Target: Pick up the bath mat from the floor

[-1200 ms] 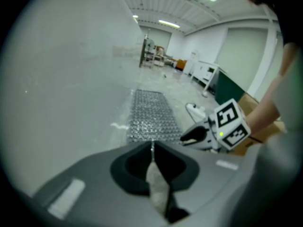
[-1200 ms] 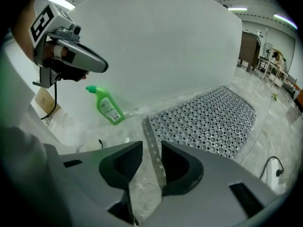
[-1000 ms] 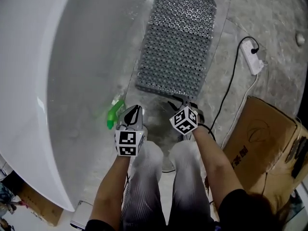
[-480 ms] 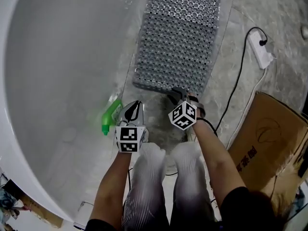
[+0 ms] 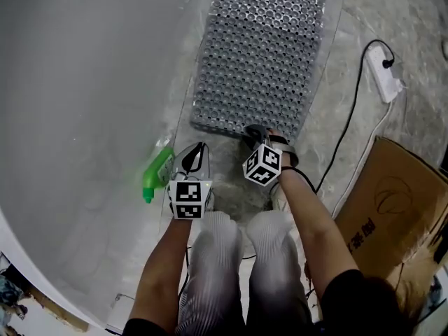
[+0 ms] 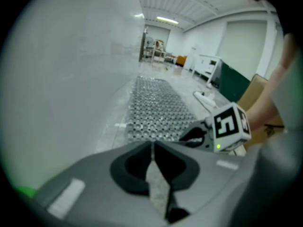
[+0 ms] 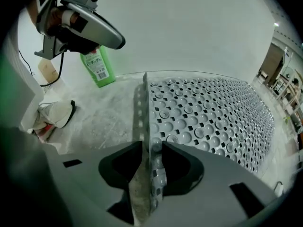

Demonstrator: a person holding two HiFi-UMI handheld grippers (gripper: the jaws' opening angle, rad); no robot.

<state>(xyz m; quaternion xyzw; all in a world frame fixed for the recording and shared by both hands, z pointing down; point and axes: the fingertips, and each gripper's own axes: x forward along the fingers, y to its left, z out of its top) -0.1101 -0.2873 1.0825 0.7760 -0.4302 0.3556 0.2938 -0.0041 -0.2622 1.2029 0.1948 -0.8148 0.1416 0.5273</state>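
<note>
On the speckled floor [image 5: 381, 12], just beside the curved wall of a white bathtub [image 5: 84, 103], the grey bath mat [image 5: 259, 54] is laid flat with its studded face up. A green bottle [image 5: 158, 172] is placed at the foot of the tub, near the left gripper [image 5: 198, 151]. Its label is presented in the right gripper view, but the print is too small to be read. A round emblem and some characters are printed on a cardboard box [image 5: 392, 208]; these cannot be read either. Black-and-white square markers are carried on the cubes of both grippers.

The right gripper [image 5: 252, 133] is set at the mat's near edge. Its jaws have just been opening and are held apart, with the mat's edge strip between them but not pinched. The jaws of the left gripper are brought together at the tips, with nothing between them, over bare floor short of the mat.

A power strip [image 5: 387, 78] and its black cable [image 5: 343, 128] are shown whole in the head view. The room beyond the mat, with ceiling strip lights [image 6: 166, 20], is given by the left gripper view. A white shoe [image 7: 54, 115] is recorded in the right gripper view.
</note>
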